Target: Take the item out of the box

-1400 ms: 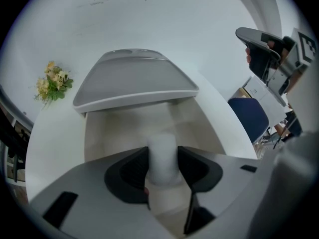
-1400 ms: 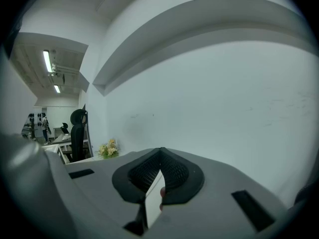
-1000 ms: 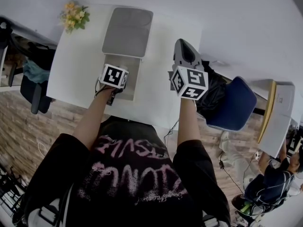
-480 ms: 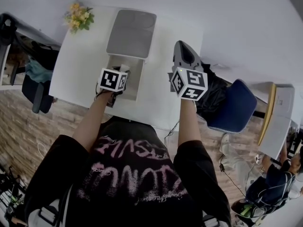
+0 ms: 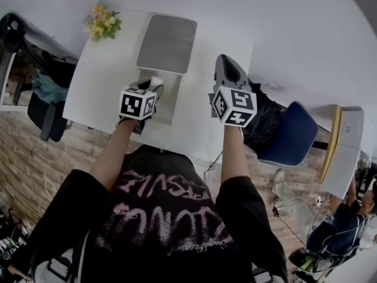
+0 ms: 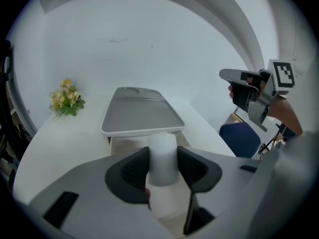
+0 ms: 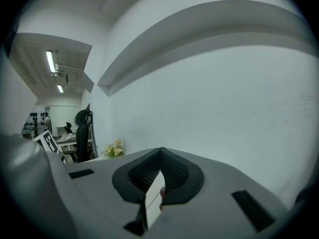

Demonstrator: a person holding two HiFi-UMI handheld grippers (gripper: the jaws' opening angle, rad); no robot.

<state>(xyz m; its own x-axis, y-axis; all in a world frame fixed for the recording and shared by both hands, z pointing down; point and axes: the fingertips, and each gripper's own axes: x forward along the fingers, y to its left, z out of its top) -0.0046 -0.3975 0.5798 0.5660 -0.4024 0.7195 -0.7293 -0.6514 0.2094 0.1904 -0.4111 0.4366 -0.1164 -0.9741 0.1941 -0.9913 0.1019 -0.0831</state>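
Observation:
A white cylindrical item [image 6: 163, 166] stands upright between the pads of my left gripper [image 6: 163, 153], which is shut on it. In the head view the item [image 5: 156, 85] shows just above the open white box [image 5: 169, 112], at the box's near end, with the left gripper [image 5: 152, 90] over it. The box's grey lid [image 5: 166, 43] lies folded back on the far side. My right gripper [image 5: 227, 62] hangs in the air to the right of the box, its jaws together and holding nothing; the same right gripper [image 7: 159, 156] faces a bare wall.
The box stands on a white table [image 5: 100, 81] with a small bunch of flowers [image 5: 102, 22] at its far left corner. A blue chair [image 5: 293, 131] and a black bag [image 5: 266, 114] are off the table's right side. Dark office chairs [image 5: 41, 99] stand to the left.
My left gripper has risen from inside the box and brought the white item up with it. The right gripper has stayed where it was.

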